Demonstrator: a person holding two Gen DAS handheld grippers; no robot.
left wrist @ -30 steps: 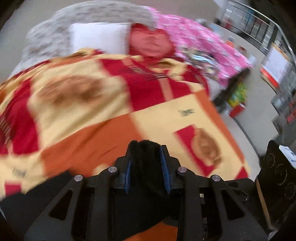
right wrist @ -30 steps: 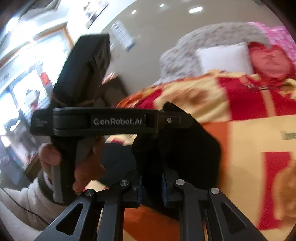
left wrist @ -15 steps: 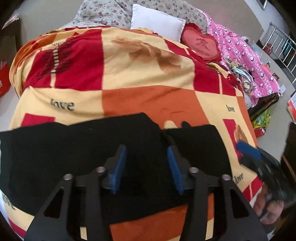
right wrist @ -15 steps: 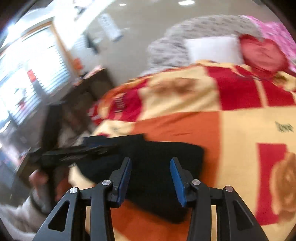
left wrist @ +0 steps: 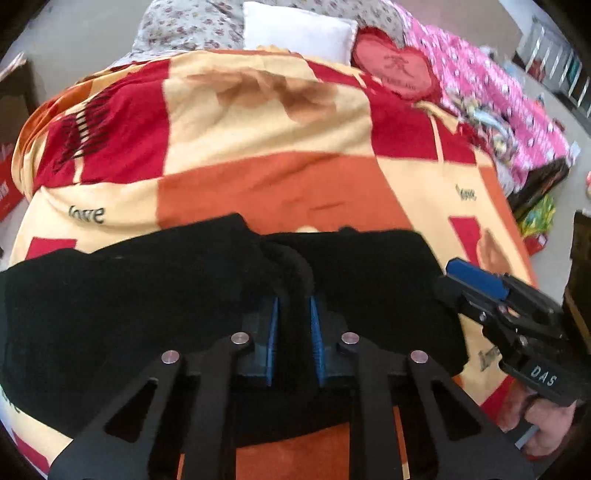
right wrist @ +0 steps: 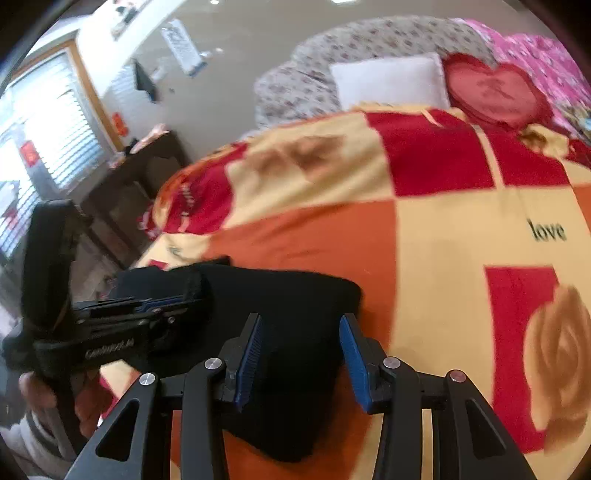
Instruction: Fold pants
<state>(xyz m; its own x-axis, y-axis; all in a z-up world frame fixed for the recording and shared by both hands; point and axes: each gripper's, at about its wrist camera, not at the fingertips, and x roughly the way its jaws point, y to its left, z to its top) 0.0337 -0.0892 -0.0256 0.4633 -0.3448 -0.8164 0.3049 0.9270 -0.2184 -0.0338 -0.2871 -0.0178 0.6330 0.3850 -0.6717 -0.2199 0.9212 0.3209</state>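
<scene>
Black pants (left wrist: pixel 129 295) lie across the near end of a bed, on a red, orange and yellow blanket (left wrist: pixel 258 129). My left gripper (left wrist: pixel 293 306) is shut on a raised ridge of the black cloth at the middle of the pants. My right gripper (right wrist: pixel 301 336) is open and empty, its blue pads just above the pants' right end (right wrist: pixel 295 302). The right gripper also shows in the left wrist view (left wrist: pixel 476 277), beside the pants' right edge. The left gripper shows in the right wrist view (right wrist: pixel 173 302), pinching cloth.
A white pillow (left wrist: pixel 295 31), a red heart cushion (left wrist: pixel 399 70) and a pink quilt (left wrist: pixel 498 96) lie at the head of the bed. A dark bedside table (right wrist: pixel 140 173) stands left of the bed, under a window (right wrist: pixel 44 122).
Both grippers held the pants up, then let them down flat on the blanket. The right gripper opened and stays open. The left gripper opened, then closed again on a ridge of cloth.
</scene>
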